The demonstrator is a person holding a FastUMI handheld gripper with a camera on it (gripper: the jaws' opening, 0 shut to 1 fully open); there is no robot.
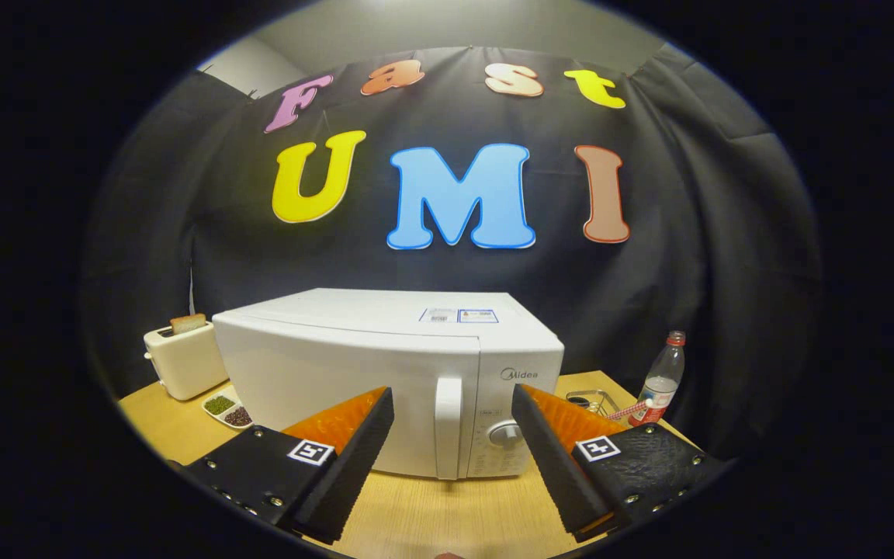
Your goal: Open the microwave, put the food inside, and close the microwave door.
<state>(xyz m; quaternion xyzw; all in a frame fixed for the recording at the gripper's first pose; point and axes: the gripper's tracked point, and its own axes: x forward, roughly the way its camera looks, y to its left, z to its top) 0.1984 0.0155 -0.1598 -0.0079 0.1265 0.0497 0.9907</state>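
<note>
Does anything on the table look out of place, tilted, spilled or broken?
Nothing stands out. The microwave sits square with its door shut, the toaster and bottle stand upright, and the small dish holds its contents. The tool is open, short of the door handle.

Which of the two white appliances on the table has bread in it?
The small toaster beside the microwave; a slice stands in its slot. The open gripper faces the microwave.

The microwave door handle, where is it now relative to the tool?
In the gripper view, the door handle stands upright on the closed white microwave, just ahead of the open tool, between its fingers, beside the control knob.
</note>
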